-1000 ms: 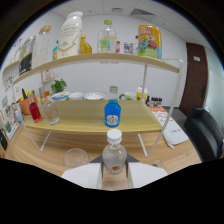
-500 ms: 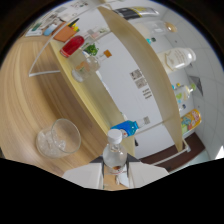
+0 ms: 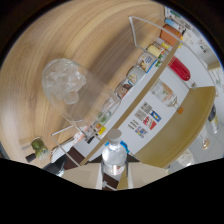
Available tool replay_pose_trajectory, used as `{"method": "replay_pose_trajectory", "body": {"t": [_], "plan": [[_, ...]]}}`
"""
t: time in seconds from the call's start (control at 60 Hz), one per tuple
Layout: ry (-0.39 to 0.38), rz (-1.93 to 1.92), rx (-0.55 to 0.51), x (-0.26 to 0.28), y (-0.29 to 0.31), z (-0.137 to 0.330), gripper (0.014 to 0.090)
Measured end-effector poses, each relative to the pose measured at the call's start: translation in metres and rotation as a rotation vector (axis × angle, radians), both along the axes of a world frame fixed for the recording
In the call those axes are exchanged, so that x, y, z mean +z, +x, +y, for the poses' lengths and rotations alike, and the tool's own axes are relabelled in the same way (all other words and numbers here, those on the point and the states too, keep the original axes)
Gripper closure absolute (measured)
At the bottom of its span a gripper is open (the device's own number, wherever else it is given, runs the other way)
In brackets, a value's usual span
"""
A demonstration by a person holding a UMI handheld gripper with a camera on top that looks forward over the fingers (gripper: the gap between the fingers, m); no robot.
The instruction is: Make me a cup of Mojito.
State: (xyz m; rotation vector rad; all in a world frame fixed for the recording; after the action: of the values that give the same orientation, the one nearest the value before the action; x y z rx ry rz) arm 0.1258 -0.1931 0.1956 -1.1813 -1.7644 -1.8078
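Fisheye view: strong barrel distortion, black vignette ringing the circular field, shelf (image 3: 165, 75) lines bowed near the rim. Light even, fairly bright, diffuse; no hard shadows on the wood table (image 3: 75, 35). Soft highlights on the ice in the glass (image 3: 65, 87), upper left. Whole frame soft, blur worst on small items at upper right. Bottle (image 3: 114, 160) at bottom centre sharpest, with mild glare.

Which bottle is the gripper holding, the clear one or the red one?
The clear bottle with the pale cap: it sits between the gripper fingers, which press on it. The red bottle lies far beyond, on the shelf.
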Motion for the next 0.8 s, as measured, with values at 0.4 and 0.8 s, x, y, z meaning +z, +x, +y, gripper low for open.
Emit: {"method": "replay_pose_trajectory", "body": {"t": [0.4, 0.8], "plan": [[0.045, 0.399, -0.049, 0.019, -0.009, -0.004, 0.0708], [0.275, 1.857, -0.137, 0.045, 0.017, -0.014, 0.0708]]}}
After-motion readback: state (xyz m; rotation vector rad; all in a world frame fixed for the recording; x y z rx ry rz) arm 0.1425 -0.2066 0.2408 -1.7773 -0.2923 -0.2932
